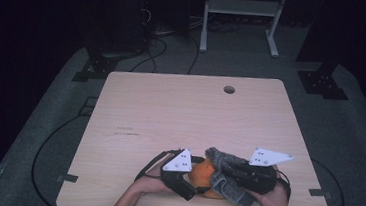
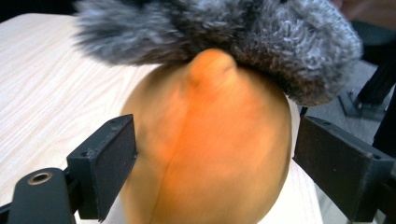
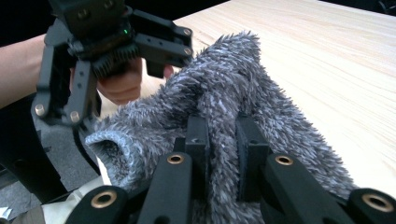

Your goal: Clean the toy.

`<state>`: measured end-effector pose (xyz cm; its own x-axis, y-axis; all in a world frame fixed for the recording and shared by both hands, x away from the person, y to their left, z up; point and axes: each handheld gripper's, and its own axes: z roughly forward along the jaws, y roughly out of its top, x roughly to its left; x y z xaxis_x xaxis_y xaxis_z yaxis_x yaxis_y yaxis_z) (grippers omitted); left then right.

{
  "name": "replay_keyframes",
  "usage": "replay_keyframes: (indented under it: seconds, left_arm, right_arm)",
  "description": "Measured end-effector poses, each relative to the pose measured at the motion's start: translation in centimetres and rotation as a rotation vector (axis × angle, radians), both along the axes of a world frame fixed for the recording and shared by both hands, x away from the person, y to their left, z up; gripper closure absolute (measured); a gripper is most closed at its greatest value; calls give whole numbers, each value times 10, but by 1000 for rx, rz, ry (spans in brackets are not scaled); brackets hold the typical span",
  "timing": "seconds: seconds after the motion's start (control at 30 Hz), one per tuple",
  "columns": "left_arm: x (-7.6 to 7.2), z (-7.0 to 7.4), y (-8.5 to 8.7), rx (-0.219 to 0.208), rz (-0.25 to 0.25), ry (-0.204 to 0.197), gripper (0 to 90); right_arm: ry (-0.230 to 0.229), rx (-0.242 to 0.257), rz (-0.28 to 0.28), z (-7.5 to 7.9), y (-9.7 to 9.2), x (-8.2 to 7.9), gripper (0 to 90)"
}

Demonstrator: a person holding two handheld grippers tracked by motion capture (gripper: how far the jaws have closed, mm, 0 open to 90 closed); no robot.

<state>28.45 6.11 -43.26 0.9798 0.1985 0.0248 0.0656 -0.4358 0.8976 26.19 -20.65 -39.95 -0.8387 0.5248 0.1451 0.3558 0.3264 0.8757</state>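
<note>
Jaws of your right gripper [image 3: 219, 140] clench the grey fuzzy cloth [image 3: 224, 88] to drape it over the orange ball [image 2: 210, 149], which your left gripper [image 2: 212, 158] straddles, released.

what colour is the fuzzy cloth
Grey fuzzy cloth, flecked lighter at the tips; clearest in the right gripper view.

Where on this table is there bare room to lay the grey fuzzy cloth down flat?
The table is bare from the round cable hole at the far edge down to the grippers, and along both side edges. It is crowded only at the near edge, where the left gripper, orange object, grey fuzzy cloth and right gripper bunch together.
</note>
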Motion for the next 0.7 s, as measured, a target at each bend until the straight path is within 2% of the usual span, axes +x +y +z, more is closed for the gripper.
replay_keyframes:
  seconds: [0.1,0.17,0.23,0.3,0.37,0.4,0.47,0.53,0.6,0.63,0.7]
  left_arm:
    - [3,-7,-3,85,21,0,91]
    - [4,-14,-6,124,35,-1,72]
    - [3,-17,-10,119,47,10,64]
    - [2,-16,-13,122,50,1,73]
    - [1,-12,-11,109,60,-6,161]
    - [0,-9,-9,90,67,-11,230]
    - [-1,0,-7,57,77,-19,285]
    - [-2,9,-6,30,86,-26,295]
    - [-2,14,-4,4,93,-18,295]
    - [-2,14,-4,6,97,-19,295]
    - [-1,11,-5,47,108,-27,295]
  right_arm:
    - [19,25,-9,-2,-6,3,771]
    - [27,35,-9,-3,-10,5,771]
    - [36,39,-13,-3,-12,6,770]
    - [41,51,-21,-3,-14,6,768]
    - [54,79,-30,-2,-14,6,768]
    - [44,78,-37,-1,-14,6,770]
    - [20,98,-52,5,-15,4,772]
    - [-8,105,-71,12,-16,3,771]
    - [-11,149,-77,13,-19,5,770]
    - [-11,165,-79,11,-21,6,770]
    - [16,162,-92,4,-23,11,774]
